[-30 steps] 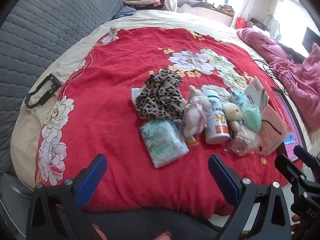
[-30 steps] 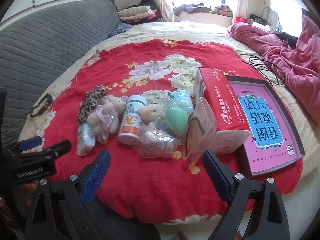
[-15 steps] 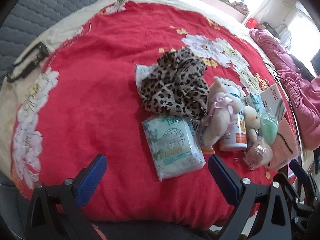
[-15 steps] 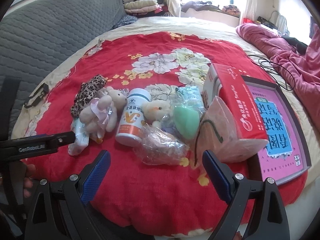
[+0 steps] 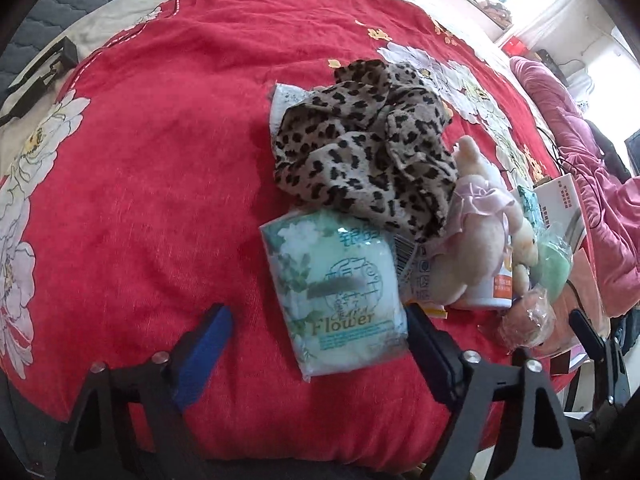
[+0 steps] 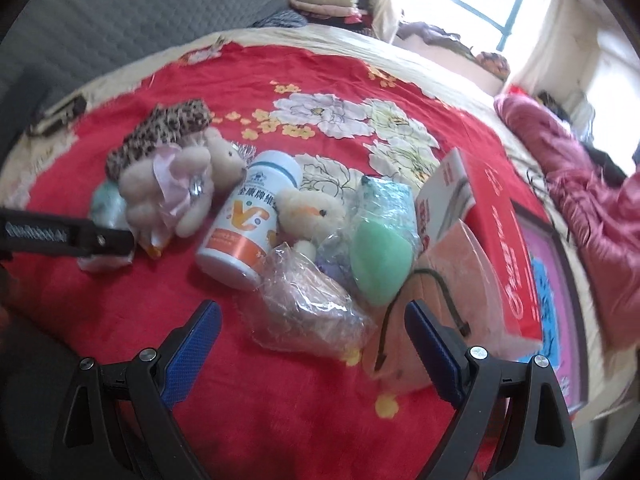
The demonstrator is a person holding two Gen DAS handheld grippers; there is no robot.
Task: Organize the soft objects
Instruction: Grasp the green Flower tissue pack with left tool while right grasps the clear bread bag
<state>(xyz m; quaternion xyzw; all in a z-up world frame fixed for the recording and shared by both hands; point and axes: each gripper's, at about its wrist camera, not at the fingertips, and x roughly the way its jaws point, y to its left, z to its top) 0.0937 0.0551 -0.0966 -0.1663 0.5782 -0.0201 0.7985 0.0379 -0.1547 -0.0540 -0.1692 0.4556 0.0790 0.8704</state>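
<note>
A pale green tissue pack (image 5: 336,292) lies on the red floral blanket (image 5: 152,152), its near end between the open jaws of my left gripper (image 5: 316,356). Behind it lie a leopard-print cloth (image 5: 368,156) and a pink-bowed plush toy (image 5: 476,240). My right gripper (image 6: 312,344) is open just before a clear plastic bag (image 6: 308,304). Near it are the plush toy (image 6: 172,196), a small cream plush (image 6: 312,212), a green soft pad (image 6: 380,264) and a peach pouch (image 6: 452,280).
A white vitamin bottle (image 6: 248,224) lies among the soft things. A red box (image 6: 496,232) and a pink framed board (image 6: 556,304) sit to the right. A grey quilted headboard (image 6: 120,20) stands at the left. Pink bedding (image 6: 592,184) is bunched at far right.
Both grippers have moved forward and down toward the pile. The left one now straddles the tissue pack's near end; the right one has closed in on the plastic bag.
</note>
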